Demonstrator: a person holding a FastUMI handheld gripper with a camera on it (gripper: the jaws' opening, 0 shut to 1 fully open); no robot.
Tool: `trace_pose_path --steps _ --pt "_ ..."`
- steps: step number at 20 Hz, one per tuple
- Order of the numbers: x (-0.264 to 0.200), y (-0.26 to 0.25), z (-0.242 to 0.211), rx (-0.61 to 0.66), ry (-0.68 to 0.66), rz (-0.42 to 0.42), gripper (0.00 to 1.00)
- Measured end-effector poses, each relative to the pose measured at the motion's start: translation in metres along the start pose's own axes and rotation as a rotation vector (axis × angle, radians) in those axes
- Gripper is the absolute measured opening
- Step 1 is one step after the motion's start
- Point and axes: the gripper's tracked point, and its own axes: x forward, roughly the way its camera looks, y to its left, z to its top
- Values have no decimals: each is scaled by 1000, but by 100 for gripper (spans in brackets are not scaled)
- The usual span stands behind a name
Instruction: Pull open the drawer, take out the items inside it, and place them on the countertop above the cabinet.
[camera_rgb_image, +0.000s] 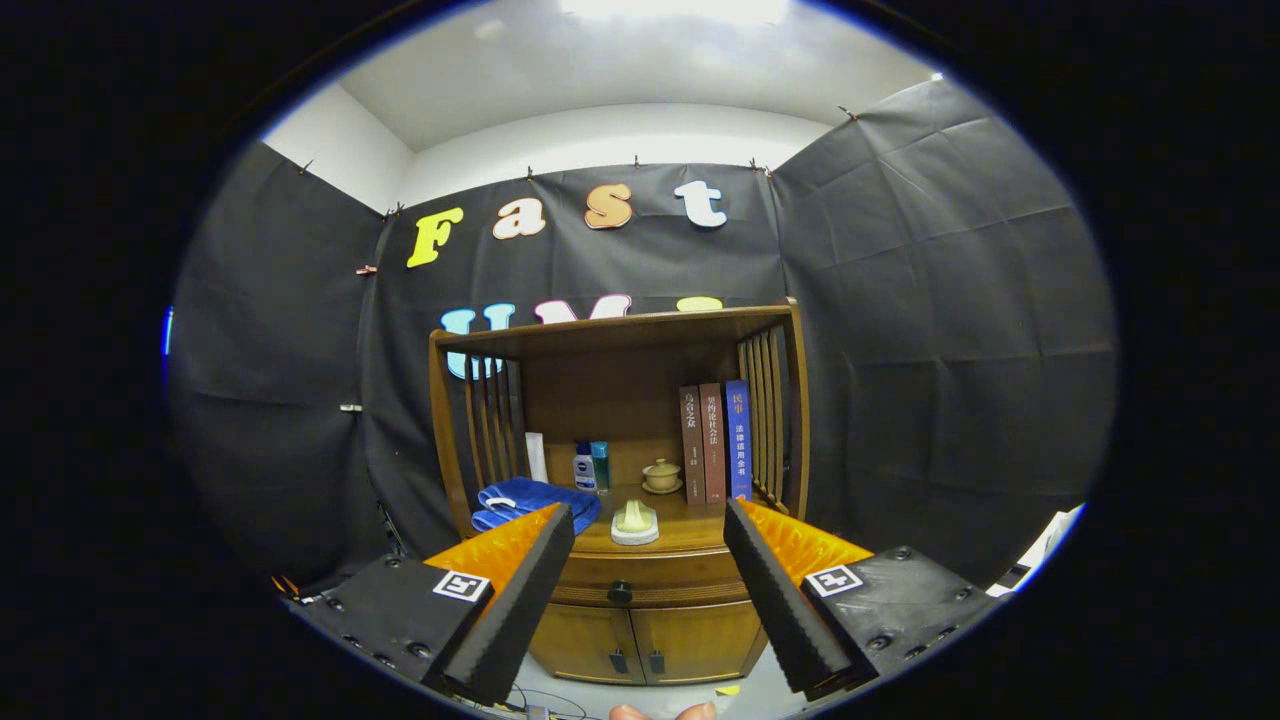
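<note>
Item: brown wooden cabinet drawer (640, 578) with dark round knob (620, 592), sitting closed. Gripper (648, 560) hovering released, fingers spread wide, framing the knob beyond them, seemingly lining up a pull.

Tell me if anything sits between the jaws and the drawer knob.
Nothing visible does. The gripper is open, and the drawer knob shows in the gap between its fingers, beyond them. The countertop above holds a small ornament and a blue towel.
</note>
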Motion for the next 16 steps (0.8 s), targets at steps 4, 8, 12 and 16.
trace_pose_path --steps 4,8,12,16 --pt "-3 5 -5 -8 7 18 99" --pt "-3 5 -1 -30 -3 20 99" --pt "-4 7 -3 -17 -1 25 99" --pt "-4 10 -3 -29 -2 27 99"
